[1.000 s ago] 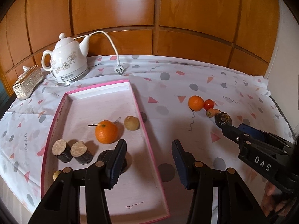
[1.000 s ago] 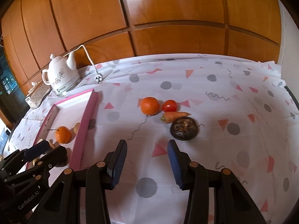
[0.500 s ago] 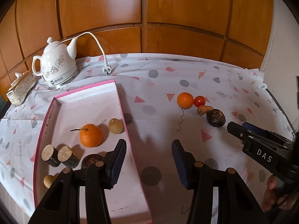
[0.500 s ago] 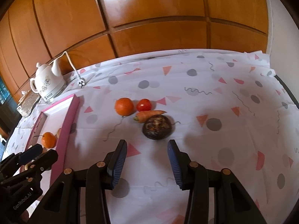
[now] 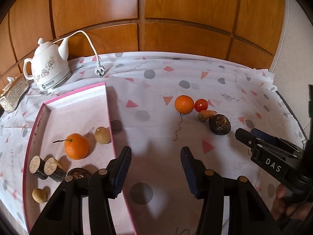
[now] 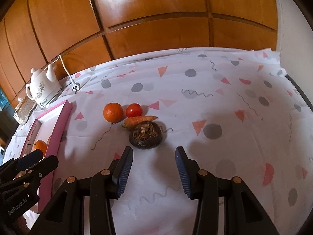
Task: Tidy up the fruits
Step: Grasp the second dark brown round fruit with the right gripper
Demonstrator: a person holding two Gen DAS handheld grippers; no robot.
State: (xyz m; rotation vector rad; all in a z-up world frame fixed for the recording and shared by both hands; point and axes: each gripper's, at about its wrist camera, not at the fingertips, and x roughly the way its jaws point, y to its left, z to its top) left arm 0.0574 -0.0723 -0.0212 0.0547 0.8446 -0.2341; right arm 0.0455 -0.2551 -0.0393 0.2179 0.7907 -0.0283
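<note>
Dark round fruit [image 6: 145,137] — rough, flaky tan top (beside carrot [image 6: 139,120]).

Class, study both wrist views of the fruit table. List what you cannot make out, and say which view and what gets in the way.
- Dark round item in the pink tray, left wrist view: the left gripper covers its near side.
- Tray contents, right wrist view: the tray wall hides all but one orange.
- Kettle logo, both views: too small to read.
- Ornate box, left wrist view: cut off by the picture edge.
</note>
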